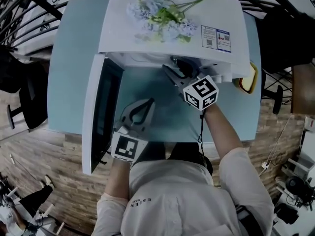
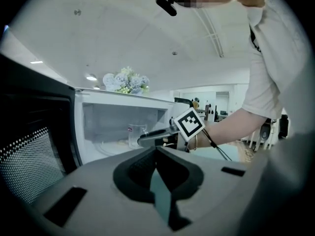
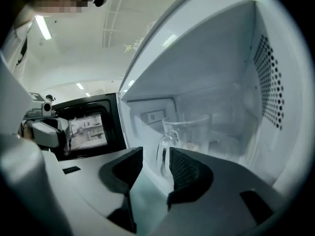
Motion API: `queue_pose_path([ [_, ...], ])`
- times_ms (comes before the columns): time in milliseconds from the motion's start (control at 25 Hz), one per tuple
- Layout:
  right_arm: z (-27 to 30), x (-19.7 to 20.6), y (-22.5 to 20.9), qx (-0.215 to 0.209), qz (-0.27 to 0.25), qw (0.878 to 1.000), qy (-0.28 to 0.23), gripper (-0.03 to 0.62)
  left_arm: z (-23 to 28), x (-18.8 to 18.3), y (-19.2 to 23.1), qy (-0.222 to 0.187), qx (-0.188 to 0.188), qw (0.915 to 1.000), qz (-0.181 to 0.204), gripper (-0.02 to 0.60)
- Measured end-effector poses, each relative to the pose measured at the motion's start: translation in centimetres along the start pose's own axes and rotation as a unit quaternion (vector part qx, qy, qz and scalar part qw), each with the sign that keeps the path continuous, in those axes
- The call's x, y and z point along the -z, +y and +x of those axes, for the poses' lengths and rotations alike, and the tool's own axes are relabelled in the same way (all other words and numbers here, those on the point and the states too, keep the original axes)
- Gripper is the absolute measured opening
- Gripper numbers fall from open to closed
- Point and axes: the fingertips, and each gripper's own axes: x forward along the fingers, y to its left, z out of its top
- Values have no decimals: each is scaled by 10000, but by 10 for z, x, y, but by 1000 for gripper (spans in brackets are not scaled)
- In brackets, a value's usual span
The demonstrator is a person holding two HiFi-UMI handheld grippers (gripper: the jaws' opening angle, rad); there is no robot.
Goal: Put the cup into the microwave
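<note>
Placing looks done: the glass cup point(image 3: 189, 132) stands inside the microwave point(image 3: 236, 68), and the right gripper point(image 3: 156, 157) holds its fingers point(image 3: 184, 171) wide either side of the handle. Next it should withdraw straight back without catching the handle. The left gripper point(image 2: 156, 154) waits with its fingers together, empty.

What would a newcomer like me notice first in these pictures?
Probably the white microwave, its door swung wide open and flowers lying on top. Inside stands a clear glass cup, its handle showing between the open right tongs, which do not pinch it. The left tongs are shut, held back beside the door.
</note>
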Motion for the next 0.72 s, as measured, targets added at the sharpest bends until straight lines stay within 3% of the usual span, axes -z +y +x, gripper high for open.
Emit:
queue_pose_path([
  [320, -32, -5, -12, 694, 140, 9973, -188, 160, 7, -7, -7, -33, 140, 9999, 81, 2],
  [480, -56, -21, 3, 782, 247, 9960, -361, 154, 4, -22, -13, -156, 218, 9992, 300, 2],
  [720, -93, -57, 31, 853, 404, 9937, -602, 23, -9, -54, -14, -344, 93, 9969, 699, 2],
])
